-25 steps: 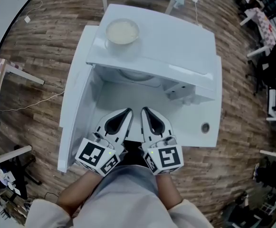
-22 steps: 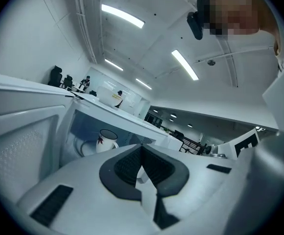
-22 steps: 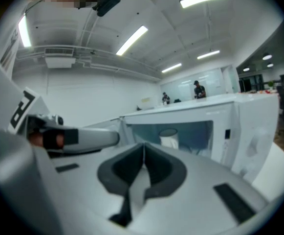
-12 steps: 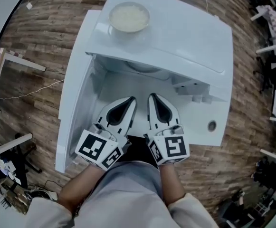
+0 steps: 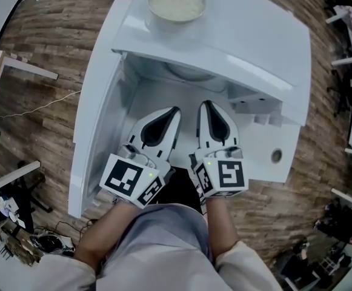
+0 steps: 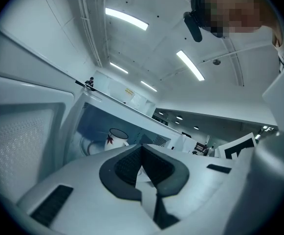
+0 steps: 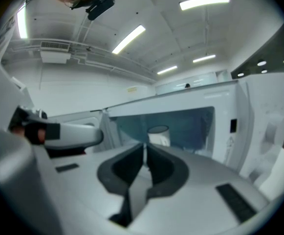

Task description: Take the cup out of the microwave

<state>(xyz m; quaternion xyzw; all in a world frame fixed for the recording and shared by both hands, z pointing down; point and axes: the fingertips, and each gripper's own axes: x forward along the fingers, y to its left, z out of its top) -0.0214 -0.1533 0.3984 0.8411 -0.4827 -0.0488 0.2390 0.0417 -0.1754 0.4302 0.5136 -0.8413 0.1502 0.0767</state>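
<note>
Cup (image 6: 116, 140), white with a red mark on its side, stands upright inside the open microwave (image 5: 254, 35). Left hand-held gripper (image 5: 173, 113) and right hand-held gripper (image 5: 208, 105) are closed, empty, before the opening.

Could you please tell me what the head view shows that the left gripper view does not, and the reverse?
Only the head view shows the bowl on top of the microwave and the wooden floor. Only the left gripper view shows the white cup with a red mark inside the cavity, plus ceiling lights. Both show the open door and the left gripper, jaws together.
</note>
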